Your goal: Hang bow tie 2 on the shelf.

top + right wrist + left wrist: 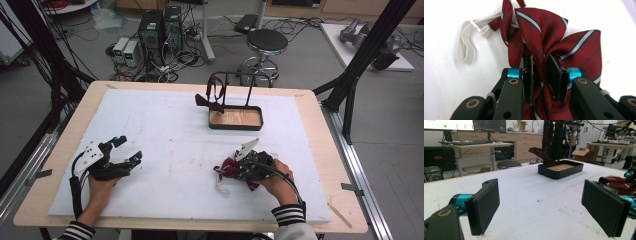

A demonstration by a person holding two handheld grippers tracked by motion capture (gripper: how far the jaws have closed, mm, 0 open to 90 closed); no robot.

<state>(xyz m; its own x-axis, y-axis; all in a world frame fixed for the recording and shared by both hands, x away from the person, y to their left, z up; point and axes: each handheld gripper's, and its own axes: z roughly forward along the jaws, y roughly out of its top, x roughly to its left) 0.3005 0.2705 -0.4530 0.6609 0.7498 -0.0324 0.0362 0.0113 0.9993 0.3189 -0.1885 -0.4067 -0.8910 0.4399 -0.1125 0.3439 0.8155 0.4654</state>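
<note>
The right gripper (pixel 245 167) lies low over the white-covered worktop (pixel 165 145), held from behind by the person's right hand (pixel 276 184), whose striped sleeve comes in from the near edge. Its fingers (pixel 530 75) are clamped on the knot of a dark red striped bow tie (pixel 554 42); the tie's wings fan out ahead of the fingertips and to either side of them, and more of the cloth lies beneath the fingers. A white elastic loop (pixel 467 42) trails from the tie, off to the left of the fingers in the right gripper view and lying flat on the worktop.

The left gripper (pixel 122 155) rests on the worktop in the person's left hand (pixel 100 187), pointing toward the far side. Its fingers (pixel 485 205) stand wide apart with only bare worktop between them. Well ahead of those fingers sits a black tray with a wooden floor (pixel 561 168), and a second dark red tie (pixel 209 101) hangs from the black rack (pixel 235 75) rising out of it.
</note>
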